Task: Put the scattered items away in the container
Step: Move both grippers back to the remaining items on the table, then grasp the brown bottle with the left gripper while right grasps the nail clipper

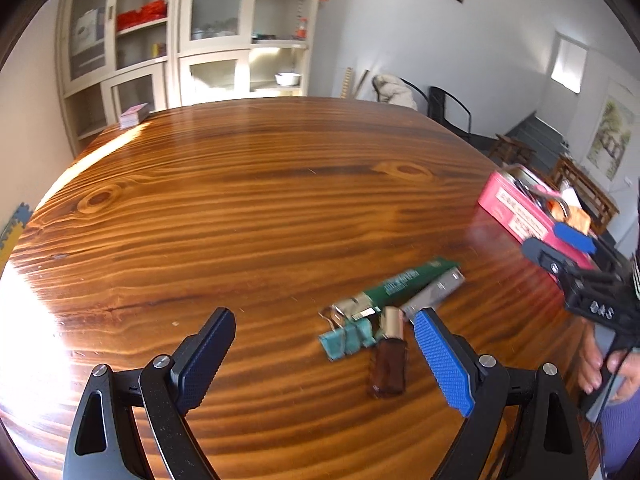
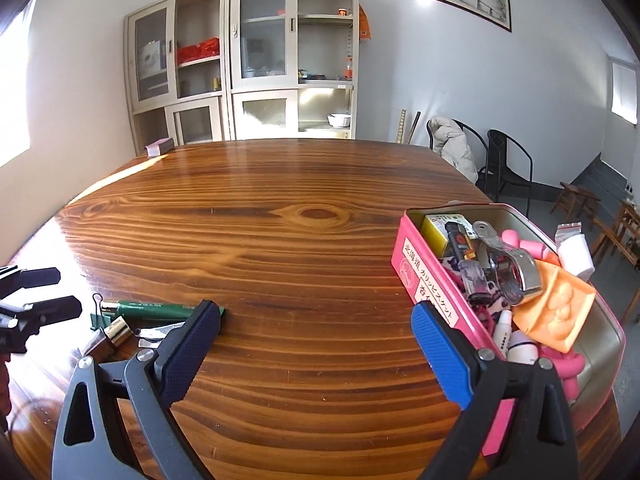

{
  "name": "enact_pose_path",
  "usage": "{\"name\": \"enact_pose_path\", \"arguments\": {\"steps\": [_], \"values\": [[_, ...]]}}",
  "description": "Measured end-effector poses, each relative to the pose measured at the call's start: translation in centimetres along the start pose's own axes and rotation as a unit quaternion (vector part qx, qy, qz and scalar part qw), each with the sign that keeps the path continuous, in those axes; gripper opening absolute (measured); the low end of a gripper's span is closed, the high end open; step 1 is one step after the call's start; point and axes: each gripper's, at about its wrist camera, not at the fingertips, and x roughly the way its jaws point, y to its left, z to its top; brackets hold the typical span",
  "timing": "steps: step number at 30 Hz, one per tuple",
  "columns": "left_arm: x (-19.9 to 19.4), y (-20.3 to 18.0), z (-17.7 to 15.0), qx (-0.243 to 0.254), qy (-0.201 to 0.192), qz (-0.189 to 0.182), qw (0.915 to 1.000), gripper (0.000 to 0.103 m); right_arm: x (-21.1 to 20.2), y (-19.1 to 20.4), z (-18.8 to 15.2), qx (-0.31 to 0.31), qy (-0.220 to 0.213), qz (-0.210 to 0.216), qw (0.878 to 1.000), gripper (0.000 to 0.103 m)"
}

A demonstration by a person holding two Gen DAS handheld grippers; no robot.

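Note:
Several loose items lie in a cluster on the wooden table (image 1: 260, 208): a green tube (image 1: 408, 284), a silver flat piece (image 1: 436, 292), a teal binder clip (image 1: 348, 336) and a brown bottle with a gold cap (image 1: 390, 360). My left gripper (image 1: 324, 316) hovers open just before this cluster, with nothing between its fingers. The pink tin (image 2: 420, 276) stands at the right, holding a yellow box, a metal clip, an orange mould and pink pieces. My right gripper (image 2: 314, 310) is open and empty, its blue pad beside the tin's near wall. The green tube (image 2: 156, 309) lies to its left.
A small stack of cards (image 2: 159, 146) sits at the table's far left corner. A white packet (image 2: 576, 252) lies behind the tin. Cabinets (image 2: 260, 60) line the back wall, and chairs (image 2: 504, 164) stand right of the table. A hand (image 1: 600, 364) grips the right gripper's handle.

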Motion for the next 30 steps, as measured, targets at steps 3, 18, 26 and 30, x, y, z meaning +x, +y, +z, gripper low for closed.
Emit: {"name": "enact_pose_path", "arguments": {"steps": [3, 18, 26, 30], "values": [[0.3, -1.1, -0.8, 0.022, 0.009, 0.004, 0.9997, 0.092, 0.0, -0.3, -0.1, 0.008, 0.003, 0.0, 1.0, 0.098], [2.1, -2.8, -1.5, 0.044, 0.04, -0.018, 0.9981, 0.04, 0.3, -0.3, 0.3, 0.011, 0.006, -0.005, 1.0, 0.098], [2.2, -4.0, -1.6, 0.056, 0.042, -0.035, 0.9969, 0.021, 0.2, 0.0, 0.2, 0.007, 0.007, -0.004, 1.0, 0.098], [1.9, -3.9, -1.6, 0.05, 0.033, -0.037, 0.9976, 0.021, 0.3, 0.1, 0.2, 0.005, 0.008, -0.003, 1.0, 0.098]]}}
